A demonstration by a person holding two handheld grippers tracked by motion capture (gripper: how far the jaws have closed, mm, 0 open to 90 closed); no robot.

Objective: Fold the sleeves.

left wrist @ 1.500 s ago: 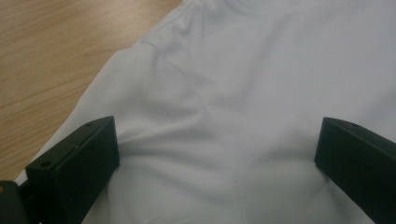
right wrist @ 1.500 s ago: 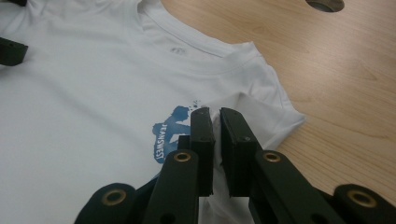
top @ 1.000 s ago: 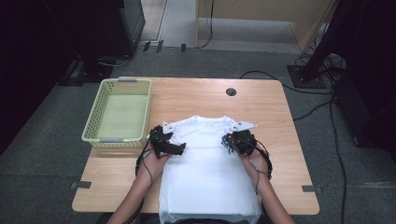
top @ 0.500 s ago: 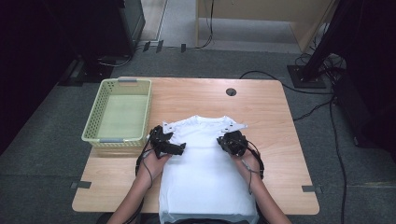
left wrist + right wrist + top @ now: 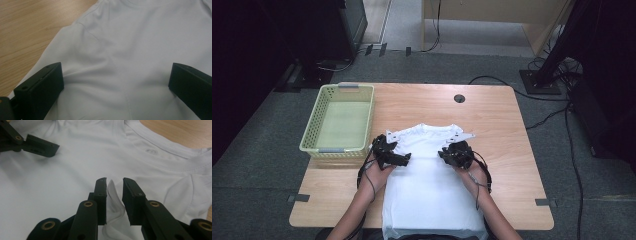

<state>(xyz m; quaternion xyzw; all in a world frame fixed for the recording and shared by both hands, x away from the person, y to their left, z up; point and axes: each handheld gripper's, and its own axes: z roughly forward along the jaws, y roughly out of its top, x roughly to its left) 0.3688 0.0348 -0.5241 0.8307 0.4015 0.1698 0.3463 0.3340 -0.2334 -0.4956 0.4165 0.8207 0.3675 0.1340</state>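
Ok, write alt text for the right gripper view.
The right gripper has its two black jaws a little apart around a raised fold of a white T-shirt that lies spread on a wooden table; the jaws have just been opening. The left gripper rests on the shirt at upper left, and the shirt's neckline runs across the upper right.
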